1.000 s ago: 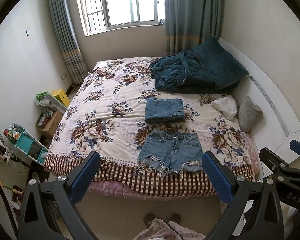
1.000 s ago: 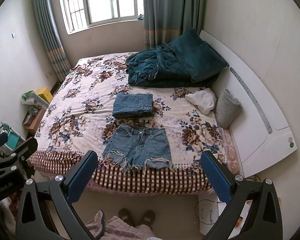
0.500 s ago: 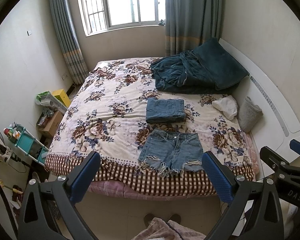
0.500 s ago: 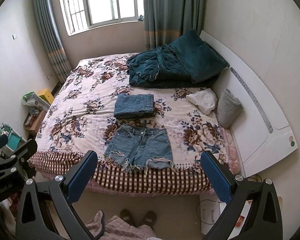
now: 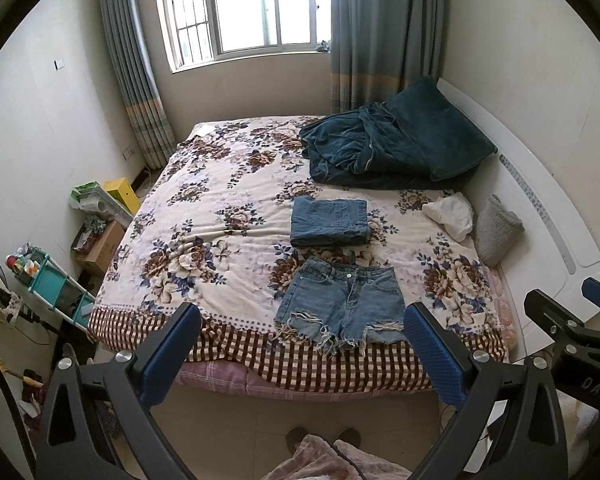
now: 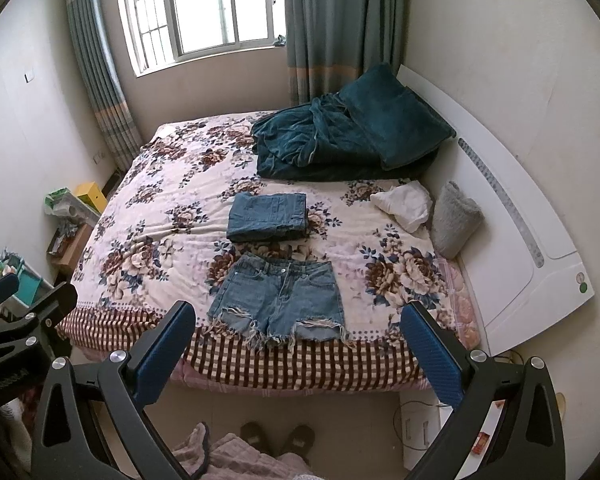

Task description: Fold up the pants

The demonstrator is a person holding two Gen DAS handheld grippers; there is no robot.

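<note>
Blue denim shorts [image 5: 342, 300] with frayed hems lie flat near the front edge of a floral bed [image 5: 204, 216]; they also show in the right wrist view [image 6: 278, 300]. Just behind them lies a folded denim garment [image 5: 330, 221], also in the right wrist view [image 6: 269, 216]. My left gripper [image 5: 300, 354] is open and empty, held in the air in front of the bed. My right gripper [image 6: 296, 354] is open and empty too, level with it. Each gripper shows at the edge of the other's view.
A dark teal blanket [image 5: 392, 148] is heaped at the far right of the bed. A white cloth [image 5: 450, 214] and a grey pillow [image 5: 498, 230] lie by the white headboard [image 5: 548, 216]. Shelves and boxes [image 5: 60, 280] stand on the floor at left. The person's feet [image 6: 276, 436] show below.
Both grippers have moved a little closer to the bed. The shorts and the folded garment have not moved. Both grippers stay open.
</note>
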